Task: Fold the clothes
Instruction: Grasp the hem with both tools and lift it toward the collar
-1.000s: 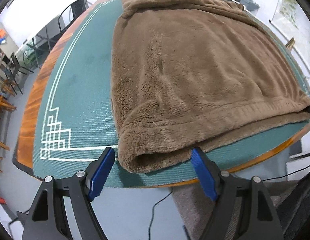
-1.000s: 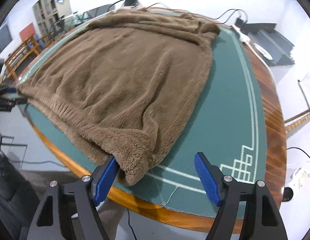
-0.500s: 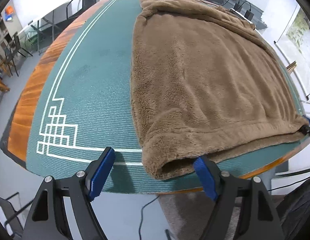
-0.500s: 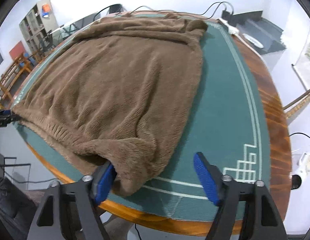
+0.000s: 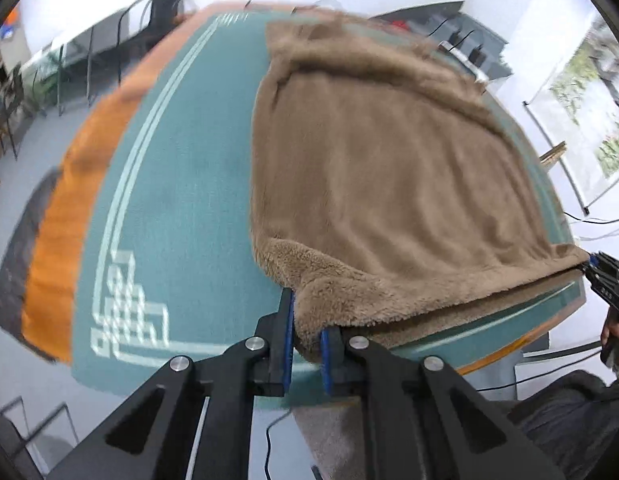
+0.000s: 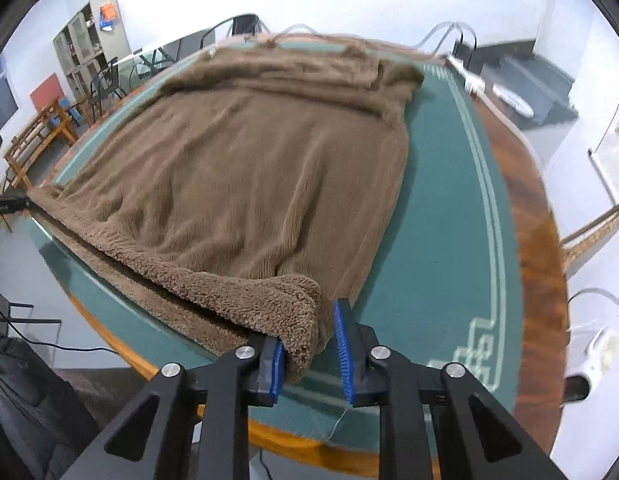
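Brown fleece garment (image 5: 381, 184) spread on green-matted tabletop (image 5: 181, 200) | left gripper (image 5: 305, 340) fingers clamped on near-left hem corner | right gripper (image 6: 309, 354) fingers, just closing, pinch near-right corner

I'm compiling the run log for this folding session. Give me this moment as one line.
step: lift hem | left gripper: just closed on brown fleece garment corner | right gripper: just closed on other corner | hem: off green mat
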`<state>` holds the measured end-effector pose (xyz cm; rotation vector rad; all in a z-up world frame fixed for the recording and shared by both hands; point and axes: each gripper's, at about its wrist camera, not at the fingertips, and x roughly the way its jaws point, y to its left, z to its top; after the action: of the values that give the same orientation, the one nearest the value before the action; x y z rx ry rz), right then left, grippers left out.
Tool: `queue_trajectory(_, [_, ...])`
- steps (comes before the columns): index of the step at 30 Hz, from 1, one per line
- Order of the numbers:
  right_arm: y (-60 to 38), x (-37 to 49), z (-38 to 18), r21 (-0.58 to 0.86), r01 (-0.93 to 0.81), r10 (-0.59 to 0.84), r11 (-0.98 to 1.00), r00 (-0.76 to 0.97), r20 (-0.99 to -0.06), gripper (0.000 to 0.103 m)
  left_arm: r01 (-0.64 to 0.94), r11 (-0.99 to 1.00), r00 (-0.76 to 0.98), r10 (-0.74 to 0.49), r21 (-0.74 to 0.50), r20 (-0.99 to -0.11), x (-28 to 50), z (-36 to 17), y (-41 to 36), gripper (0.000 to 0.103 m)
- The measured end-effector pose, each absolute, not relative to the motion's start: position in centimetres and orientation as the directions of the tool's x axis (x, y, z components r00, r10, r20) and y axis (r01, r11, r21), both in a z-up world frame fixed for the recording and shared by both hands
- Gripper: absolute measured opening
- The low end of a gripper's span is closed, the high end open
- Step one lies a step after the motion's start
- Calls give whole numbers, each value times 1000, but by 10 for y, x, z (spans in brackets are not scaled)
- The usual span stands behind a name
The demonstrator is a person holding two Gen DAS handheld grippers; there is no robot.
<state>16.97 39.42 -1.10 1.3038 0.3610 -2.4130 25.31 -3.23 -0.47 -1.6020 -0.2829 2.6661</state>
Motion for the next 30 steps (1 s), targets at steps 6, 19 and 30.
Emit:
queue_trajectory(6, [402, 138, 47, -82, 393, -203, -916, -628, -751, 22, -23, -993, -608, 108, -119, -786, 213, 73, -38, 12])
queue_trajectory(19, [389, 14, 127, -118, 261, -149, -958, -806, -573, 22, -66, -993, -730, 117, -100, -674, 76, 145, -58, 12])
queue_trajectory(30, [350, -137, 129, -108, 179, -87, -978, -819, -567, 22, 10, -989, -703, 100, -151, -704, -79, 116, -97, 12])
